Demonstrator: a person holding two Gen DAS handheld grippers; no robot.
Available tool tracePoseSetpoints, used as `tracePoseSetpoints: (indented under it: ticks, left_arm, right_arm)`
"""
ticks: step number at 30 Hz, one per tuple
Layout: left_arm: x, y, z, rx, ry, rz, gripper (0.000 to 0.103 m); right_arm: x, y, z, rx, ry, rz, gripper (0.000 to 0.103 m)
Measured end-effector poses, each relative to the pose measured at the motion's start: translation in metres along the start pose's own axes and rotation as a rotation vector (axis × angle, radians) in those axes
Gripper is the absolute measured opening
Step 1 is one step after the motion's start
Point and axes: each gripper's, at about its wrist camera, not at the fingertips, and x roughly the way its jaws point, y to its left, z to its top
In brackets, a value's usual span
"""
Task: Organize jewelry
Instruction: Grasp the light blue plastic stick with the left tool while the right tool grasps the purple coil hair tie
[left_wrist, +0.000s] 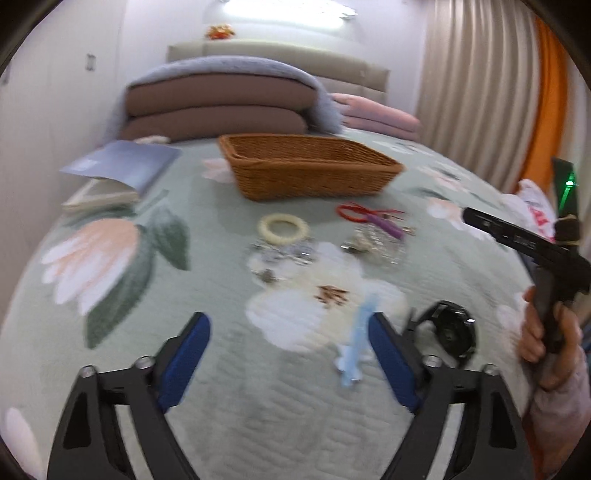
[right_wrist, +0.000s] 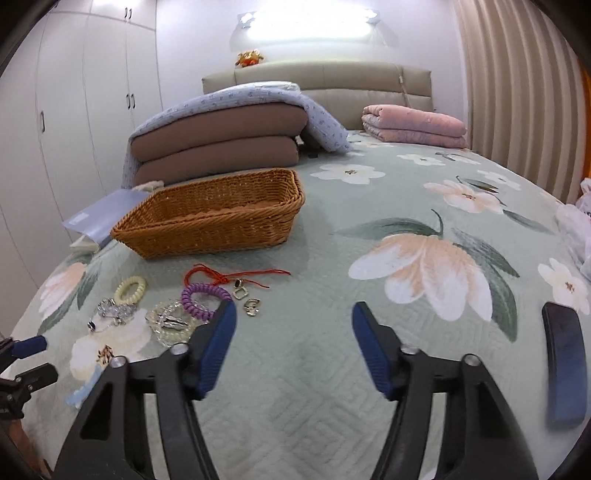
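Jewelry (right_wrist: 173, 306) scattered loose on the bed (right_wrist: 314, 387), just before an empty wicker basket (right_wrist: 210, 214), presumably its destination. Both left tongs (left_wrist: 288, 347) and right tongs (right_wrist: 293, 343) spread, pinching nothing, poised above the quilt for a first pick.

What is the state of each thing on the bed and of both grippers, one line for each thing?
Basket: upright on the bedspread, looks empty.
Cream hair tie: lying on the bedspread, outside the basket.
Purple hair tie: lying flat, partly behind a finger of the right gripper.
Red cord: lying loose in front of the basket.
Left gripper: fingers apart, nothing between them.
Right gripper: fingers apart, holding nothing.
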Motion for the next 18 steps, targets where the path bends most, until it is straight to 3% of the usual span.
tracePoseSetpoints:
  ticks: [2,7,12,18]
  left_arm:
    - [0.01,-0.007,0.001,0.021,0.04,-0.042,0.069]
    - [0.034,-0.025,0.007,0.095,0.136,-0.096,0.069]
    - [0.051,-0.031,0.013,0.116,0.192,-0.126,0.053]
    - [0.047,-0.026,0.011,0.094,0.196,-0.156,0.052]
  right_arm:
    - [0.005,-0.002,0.005,-0.021,0.032,0.015,0.065]
    - [0.016,0.011,0.016,-0.216,0.08,0.035,0.06]
    - [0.039,0.039,0.022,-0.286,0.136,0.192,0.053]
    - [0.067,0.073,0.017,-0.347,0.119,0.21,0.044]
